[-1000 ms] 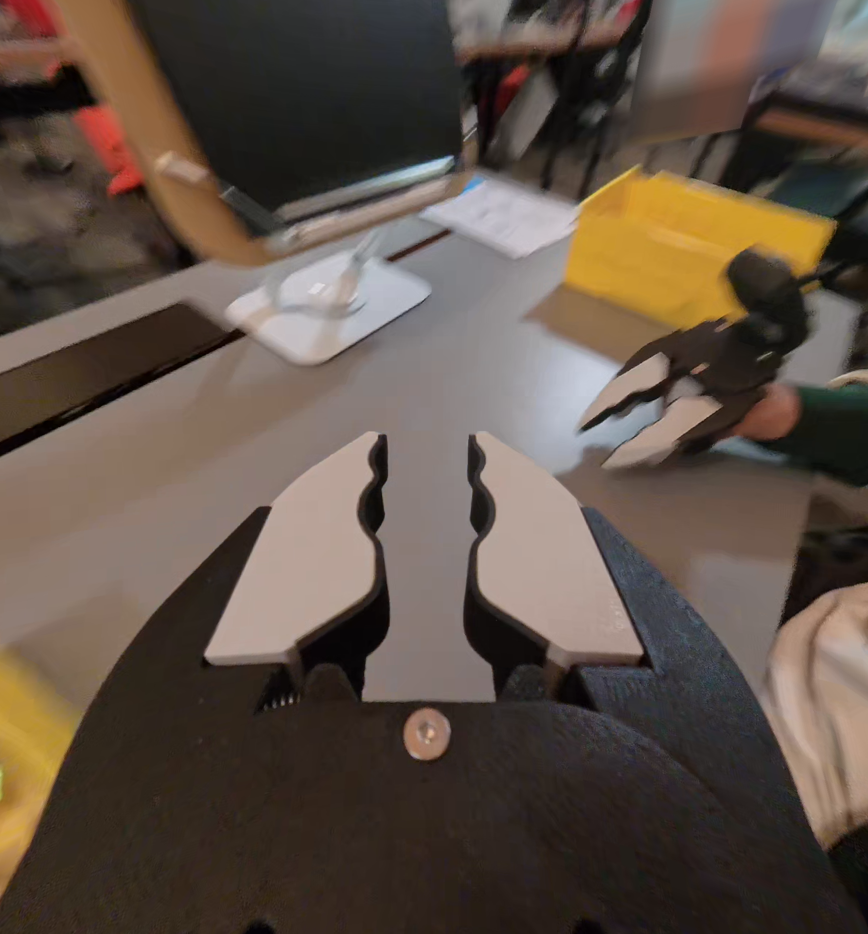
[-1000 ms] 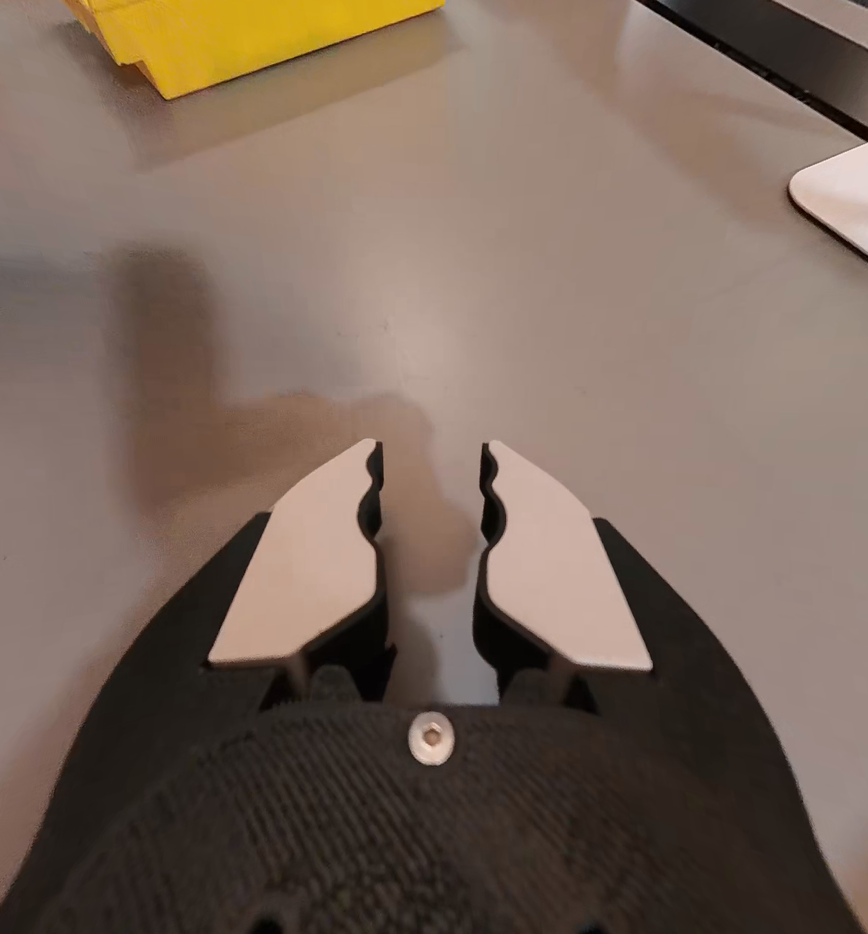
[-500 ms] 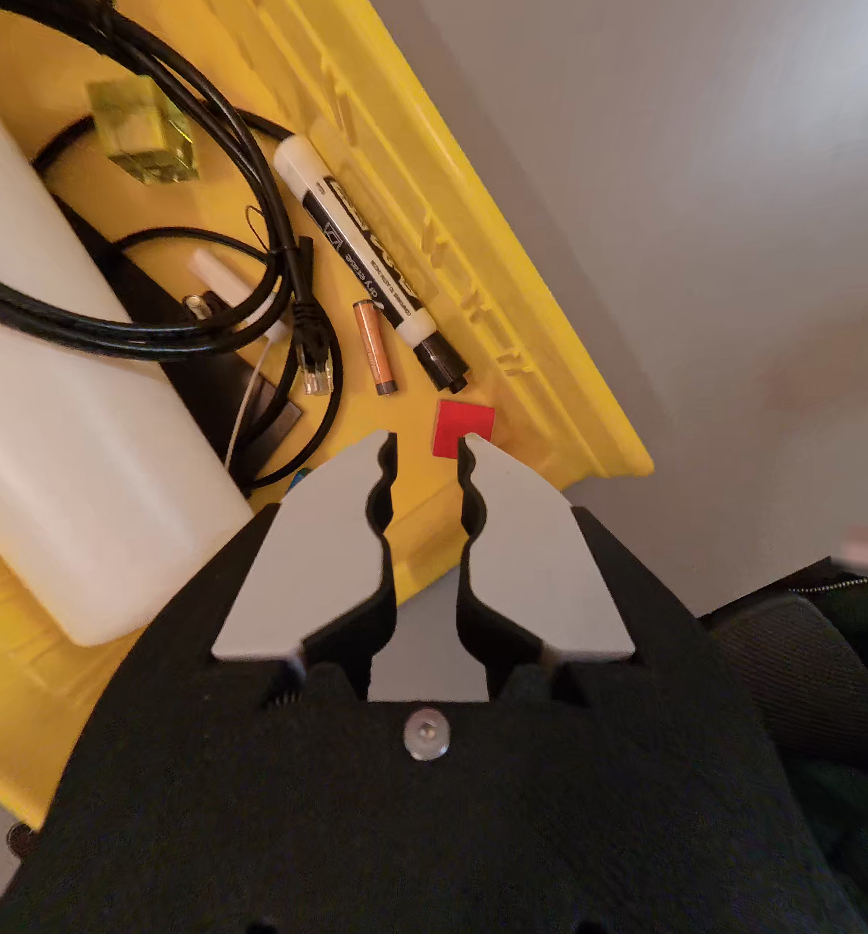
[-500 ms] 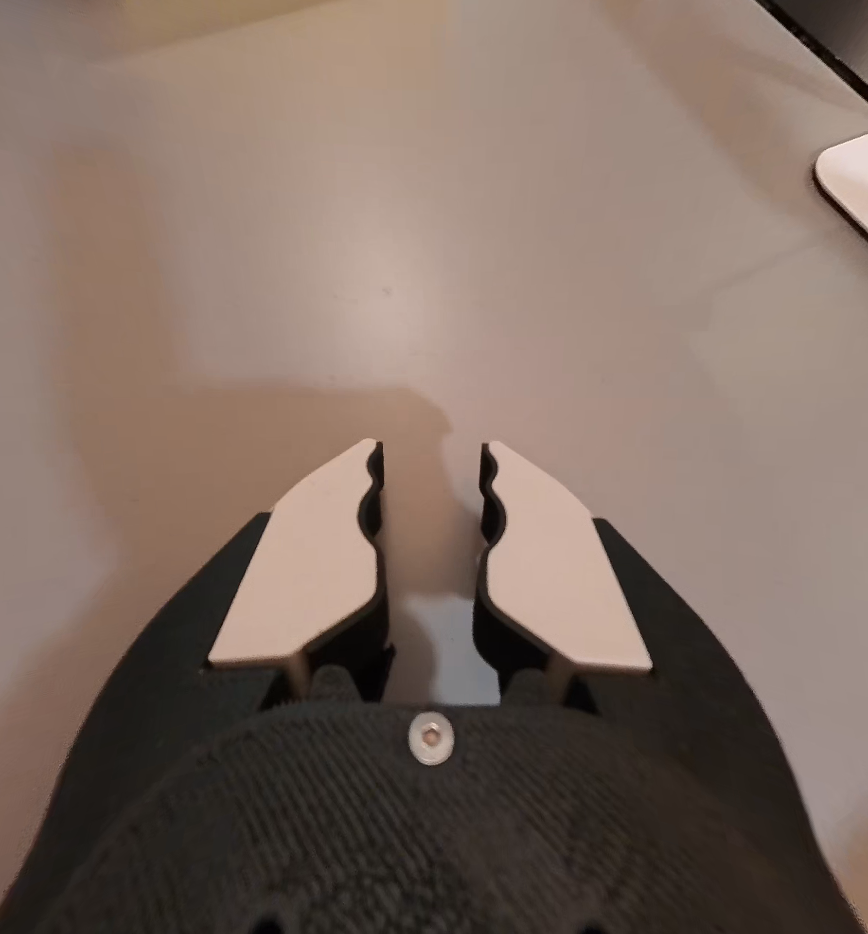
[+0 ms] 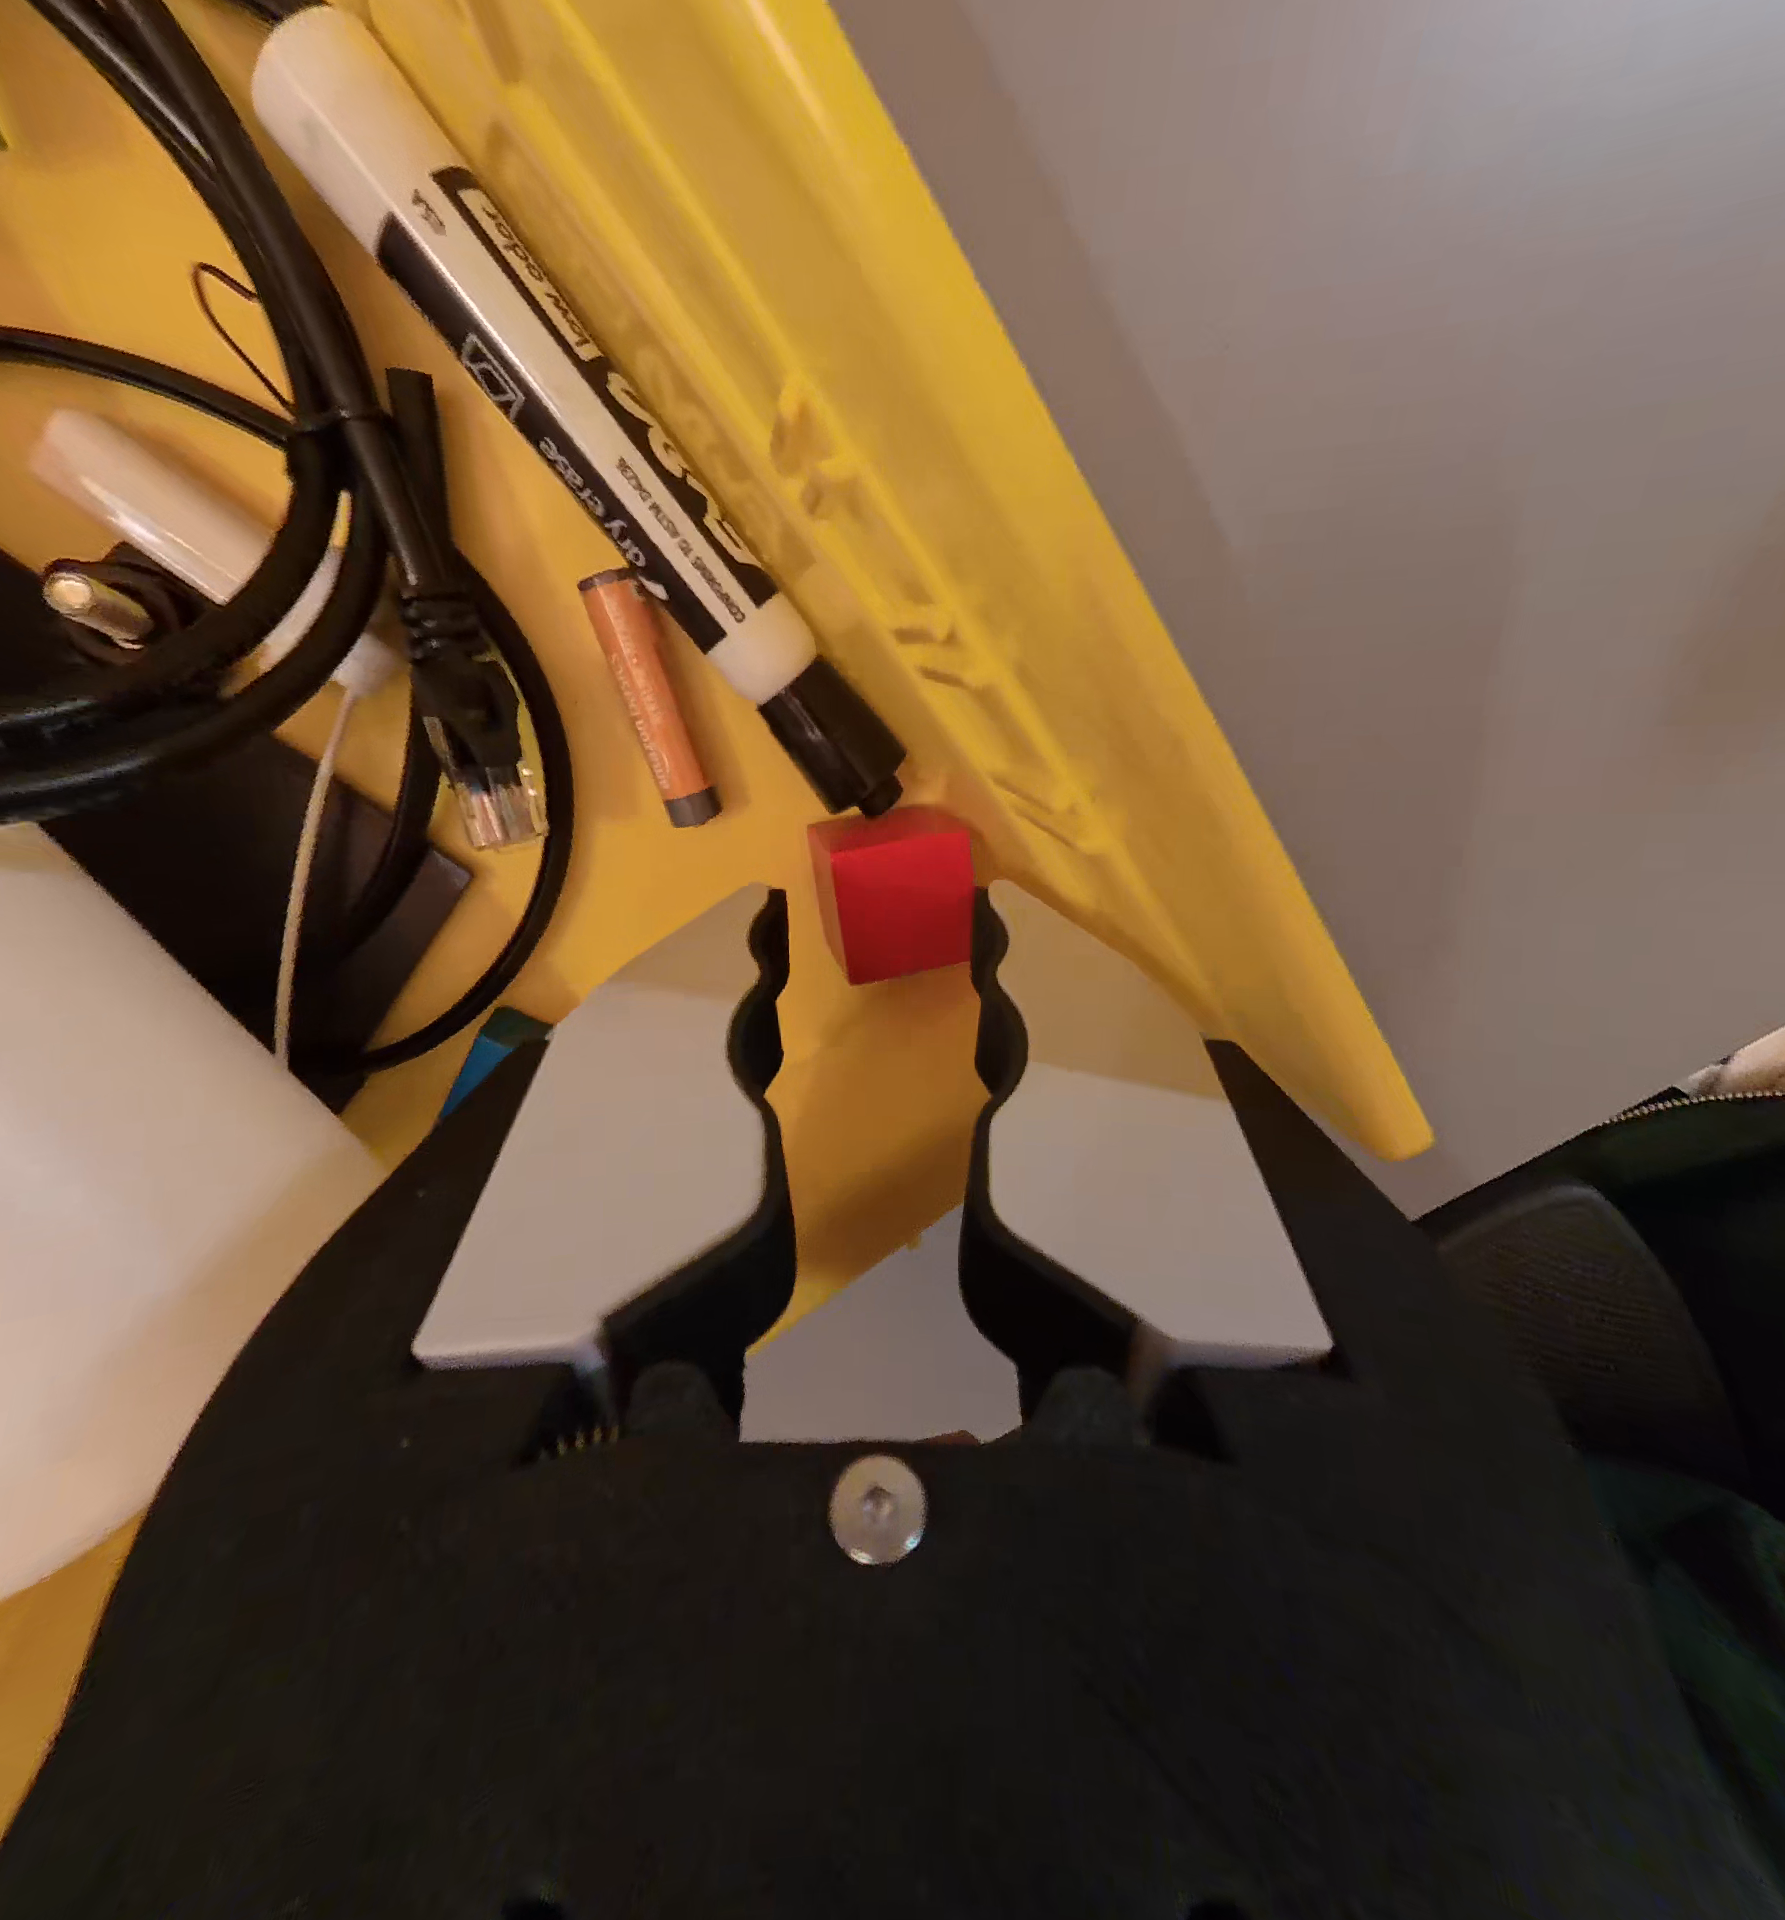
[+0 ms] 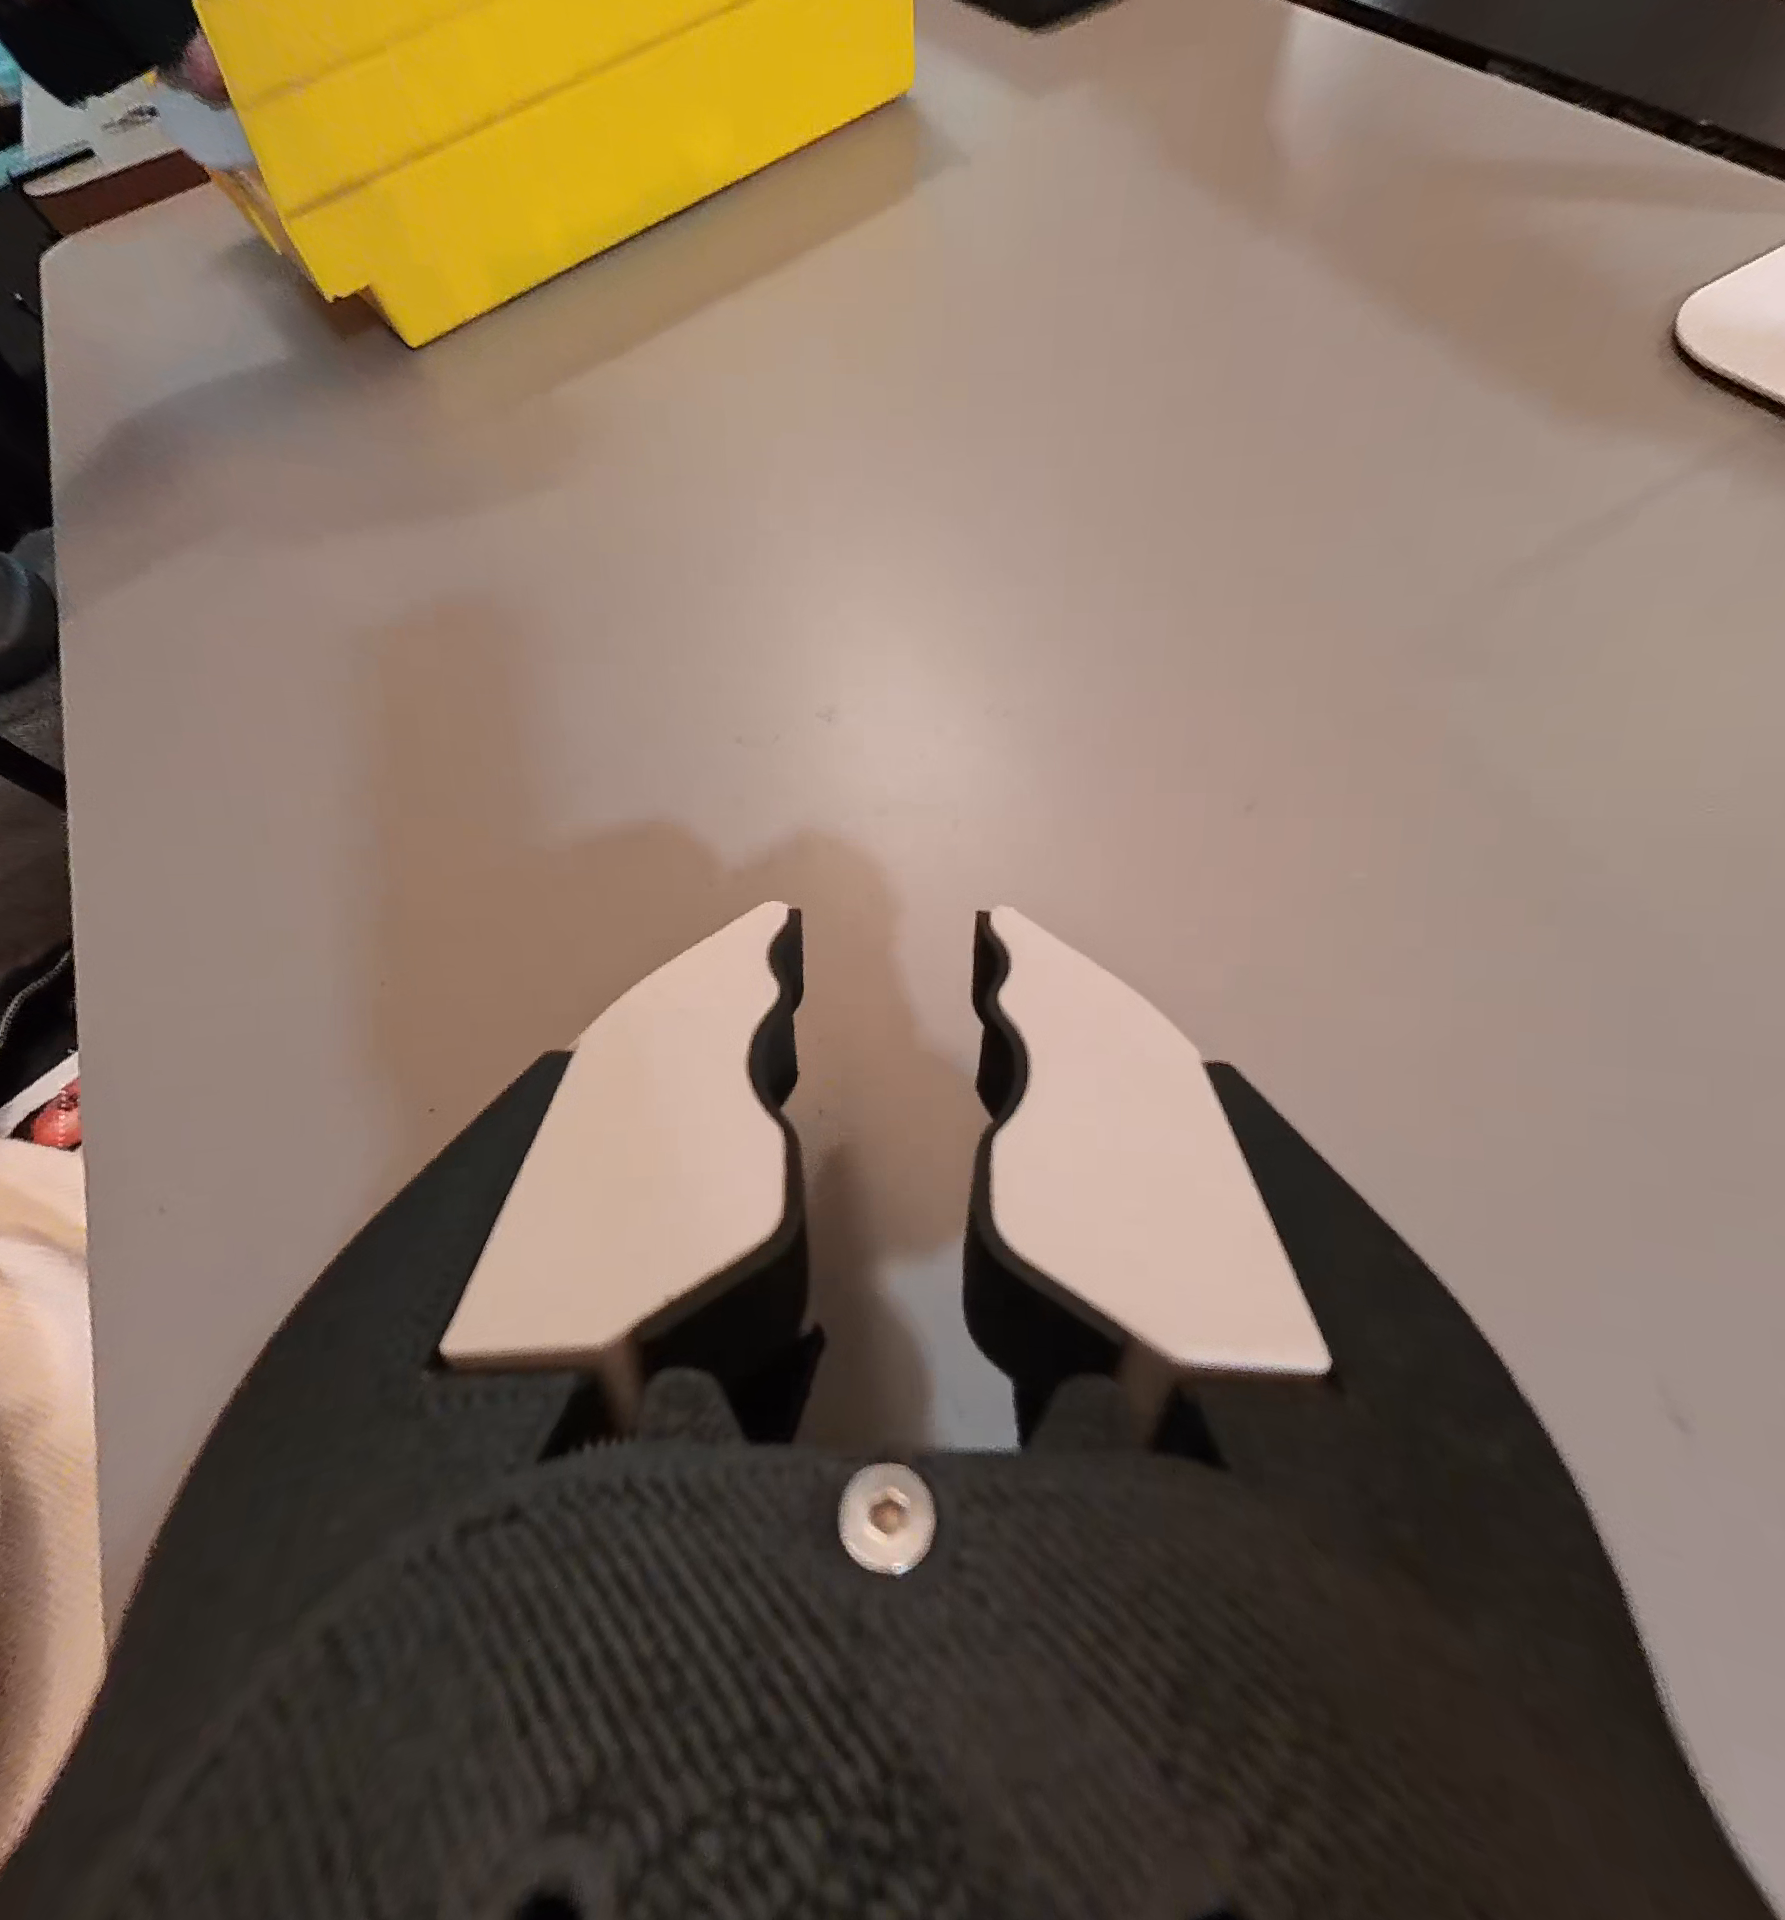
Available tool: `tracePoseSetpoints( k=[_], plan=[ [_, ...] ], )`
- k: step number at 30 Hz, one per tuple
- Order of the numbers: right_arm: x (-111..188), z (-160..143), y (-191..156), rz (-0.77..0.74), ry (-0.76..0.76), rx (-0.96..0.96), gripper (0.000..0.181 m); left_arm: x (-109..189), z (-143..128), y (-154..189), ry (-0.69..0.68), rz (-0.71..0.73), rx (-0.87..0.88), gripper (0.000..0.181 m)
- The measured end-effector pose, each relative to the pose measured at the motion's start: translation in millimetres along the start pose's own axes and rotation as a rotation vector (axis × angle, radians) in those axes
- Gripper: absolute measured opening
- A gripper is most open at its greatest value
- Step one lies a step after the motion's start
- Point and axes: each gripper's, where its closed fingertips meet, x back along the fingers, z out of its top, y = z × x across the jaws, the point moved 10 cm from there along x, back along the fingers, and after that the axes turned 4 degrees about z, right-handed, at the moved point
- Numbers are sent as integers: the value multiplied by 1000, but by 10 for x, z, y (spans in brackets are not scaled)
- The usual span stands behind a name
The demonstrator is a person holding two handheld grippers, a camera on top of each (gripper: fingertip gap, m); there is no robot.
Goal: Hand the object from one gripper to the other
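left tongs (image 5: pixel 877 914) gaping, straddling red cube (image 5: pixel 898 899) beside marker (image 5: pixel 576 447) tip for a grab | right tongs (image 6: pixel 886 925) spread empty, waiting past cube's bin over worktop (image 6: pixel 1075 582)

In the left wrist view the white bottle (image 5: pixel 88 1195) runs off the left edge, the blue piece (image 5: pixel 488 1060) is mostly hidden behind the left gripper (image 5: pixel 877 904), and whether its fingertips (image 5: pixel 983 914) touch the red cube (image 5: pixel 898 899) cannot be told; the white base (image 6: pixel 1776 332) is cropped in the right wrist view.
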Motion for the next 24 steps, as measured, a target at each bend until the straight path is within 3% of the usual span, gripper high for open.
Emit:
tracePoseSetpoints(
  k=[4, 13, 20, 22, 24],
  plan=[
    [-4, 0, -5, -3, -2, 6, 31, 21, 15, -25, 15, 52, -8, 32],
    [-35, -4, -32, -12, -25, 21, 30, -33, 5, -17, 17, -21, 13, 33],
    [-34, -2, -30, -9, -22, 19, 30, -36, 17, -18, 0, 4, 12, 33],
    [-32, -2, -30, -9, -20, 19, 30, 5, 17, -24, 19, 16, 4, 24],
    [-32, -2, -32, -8, -19, 20, 30, 99, 13, -43, 65, 47, -5, 2]
  ],
)
